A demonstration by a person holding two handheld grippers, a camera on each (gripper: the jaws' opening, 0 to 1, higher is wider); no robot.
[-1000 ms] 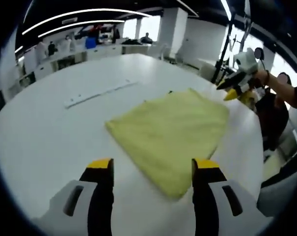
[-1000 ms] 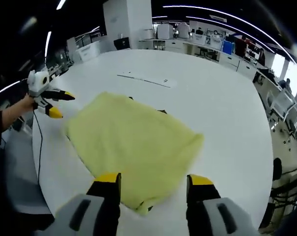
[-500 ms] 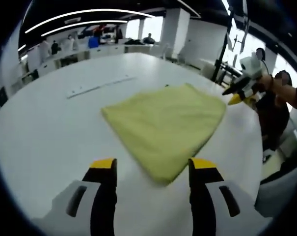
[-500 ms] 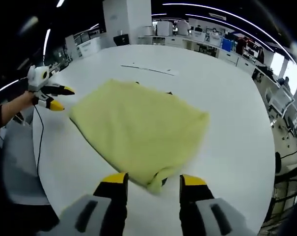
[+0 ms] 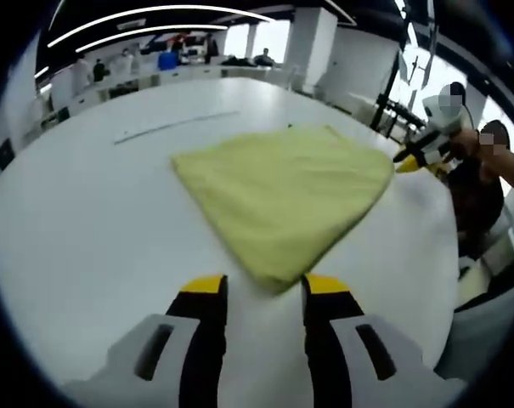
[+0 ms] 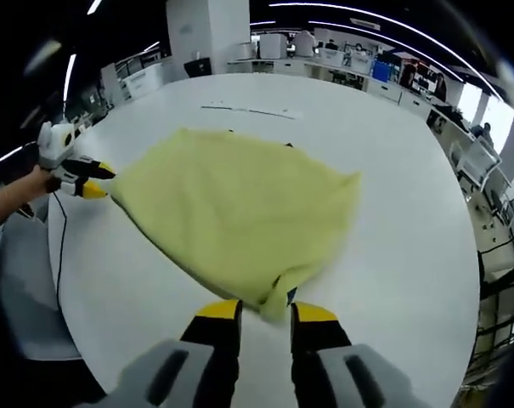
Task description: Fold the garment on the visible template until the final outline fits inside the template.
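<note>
An open-plan lab or office: a big white bench [image 5: 87,221], far desk rows [image 6: 341,64], ceiling strip lights [image 5: 146,15], white columns [image 6: 189,34].

Template [image 6: 288,145] mostly under garment [image 6: 231,221]

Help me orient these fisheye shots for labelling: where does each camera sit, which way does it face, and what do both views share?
Left gripper view: rides the left gripper, facing a corner of the yellow cloth; a hand holding the right gripper shows beyond.
Right gripper view: rides the right gripper, facing the opposite cloth corner; a hand holds the left gripper at left.
Shared: cloth, white table, both grippers.
</note>
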